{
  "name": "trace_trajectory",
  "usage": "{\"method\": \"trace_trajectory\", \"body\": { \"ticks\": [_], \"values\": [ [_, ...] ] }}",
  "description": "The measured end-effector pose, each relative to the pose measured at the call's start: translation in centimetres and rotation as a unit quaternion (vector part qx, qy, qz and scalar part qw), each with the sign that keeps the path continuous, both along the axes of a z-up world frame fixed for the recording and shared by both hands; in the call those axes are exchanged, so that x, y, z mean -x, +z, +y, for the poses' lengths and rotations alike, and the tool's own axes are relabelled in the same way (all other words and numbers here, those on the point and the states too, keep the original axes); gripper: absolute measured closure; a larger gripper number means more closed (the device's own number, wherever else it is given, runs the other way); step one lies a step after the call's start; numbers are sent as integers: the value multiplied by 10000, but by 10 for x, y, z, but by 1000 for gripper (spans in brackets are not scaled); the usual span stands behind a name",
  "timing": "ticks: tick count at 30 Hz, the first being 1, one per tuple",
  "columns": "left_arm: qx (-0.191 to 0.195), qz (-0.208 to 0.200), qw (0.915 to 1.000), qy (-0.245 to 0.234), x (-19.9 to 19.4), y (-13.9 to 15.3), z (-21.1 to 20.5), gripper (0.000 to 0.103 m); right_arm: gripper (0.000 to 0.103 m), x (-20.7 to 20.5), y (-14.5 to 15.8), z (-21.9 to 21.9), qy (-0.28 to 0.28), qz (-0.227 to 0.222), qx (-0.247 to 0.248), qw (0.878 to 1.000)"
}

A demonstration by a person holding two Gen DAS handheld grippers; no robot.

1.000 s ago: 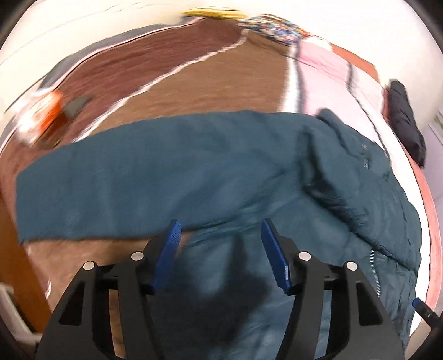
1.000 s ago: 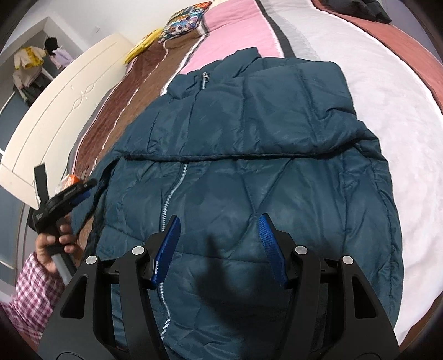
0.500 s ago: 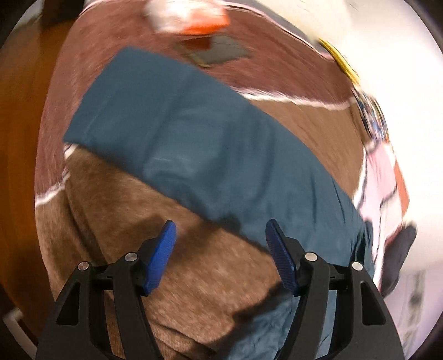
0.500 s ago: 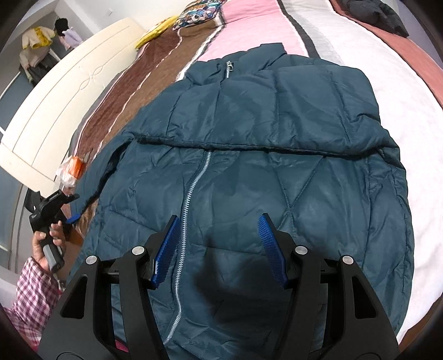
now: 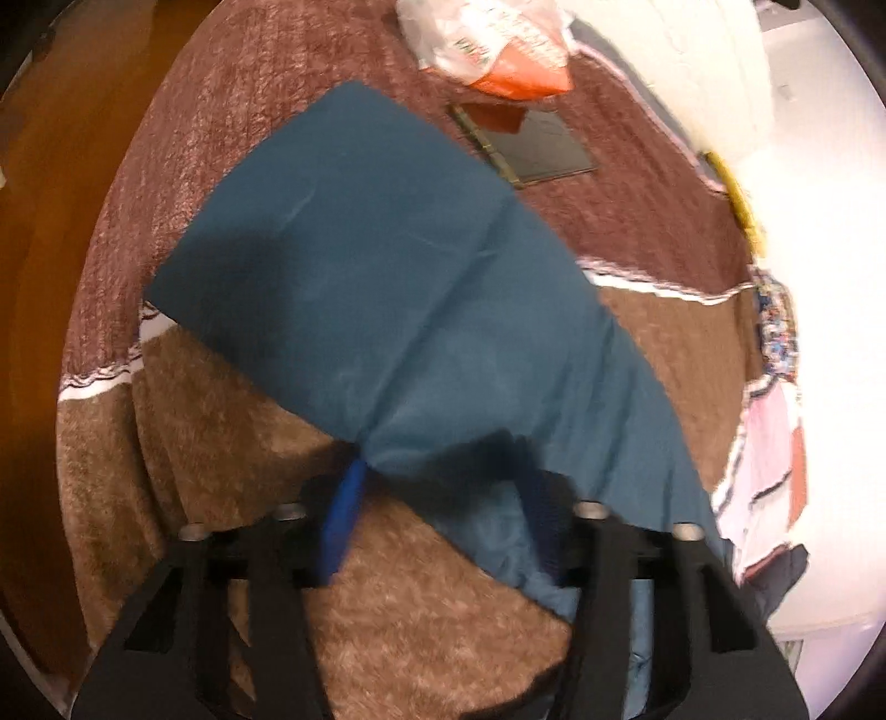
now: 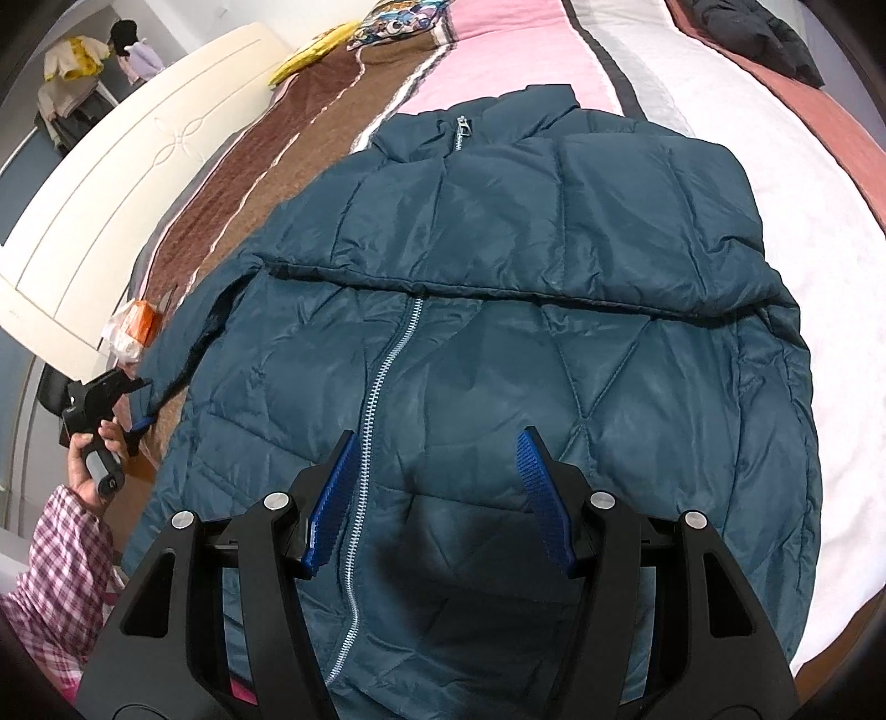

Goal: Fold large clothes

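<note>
Teal and puffy, the jacket (image 6: 498, 343) lies front-up on the striped bed (image 6: 775, 183), zip (image 6: 376, 382) closed, collar at the far end. One sleeve already appears folded across the chest, its edge forming the straight line over the zip.

At the left, the other sleeve (image 5: 387, 277) stretches out flat over the brown blanket (image 5: 221, 432), its cuff pointing towards an orange-and-white bag (image 5: 498, 50) and a dark flat card (image 5: 542, 144). The left gripper (image 5: 443, 493) sits at the sleeve's near edge; fabric covers the tip of one blue finger (image 5: 340, 520) and drapes over the other, and the gap looks wide, but the blur stops me telling whether it has bitten or is only open around the cloth.

To do this step well, I would close on the sleeve's edge alone, not the blanket beneath, then lift just enough to clear and carry it across the chest to match the first sleeve, keeping it flat and untwisted.

To the right, the right gripper (image 6: 437, 498) hovers open over the lower front, holding nothing. It could press the body down near the zip so the slick shell does not slide during the pull.
</note>
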State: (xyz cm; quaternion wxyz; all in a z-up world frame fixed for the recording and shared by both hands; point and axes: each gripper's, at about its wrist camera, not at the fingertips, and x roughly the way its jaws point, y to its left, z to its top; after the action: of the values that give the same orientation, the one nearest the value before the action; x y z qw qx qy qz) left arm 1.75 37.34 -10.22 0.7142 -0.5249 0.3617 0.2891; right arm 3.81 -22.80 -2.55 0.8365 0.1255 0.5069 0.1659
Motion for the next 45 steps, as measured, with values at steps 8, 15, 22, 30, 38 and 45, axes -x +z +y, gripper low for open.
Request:
{"method": "trace_trajectory", "body": {
  "ticks": [8,15,22,30,38,45],
  "values": [
    [-933,-211,9946,-393,-6,43,-9,96,44,0,0,-5,-48,-29,-6,10000],
    [-2212,-863,9647,-1142,-27,135,-56,97,44,1,7,-23,-283,-140,-66,9995],
    [-3493,-1633,8900,-2432,-59,219,-157,97,44,4,8,-53,-621,-149,-336,9974],
    [-3544,-2509,8141,-3856,-85,259,-276,97,44,14,9,-88,-932,-267,-462,9942],
    [-3211,-2053,7606,-5255,-116,194,-393,97,44,22,3,-125,-1350,-277,-601,9886],
    [-3182,-1167,7267,-5975,-129,108,-452,97,44,22,-3,-140,-1484,-228,-657,9865]
  ]
}}
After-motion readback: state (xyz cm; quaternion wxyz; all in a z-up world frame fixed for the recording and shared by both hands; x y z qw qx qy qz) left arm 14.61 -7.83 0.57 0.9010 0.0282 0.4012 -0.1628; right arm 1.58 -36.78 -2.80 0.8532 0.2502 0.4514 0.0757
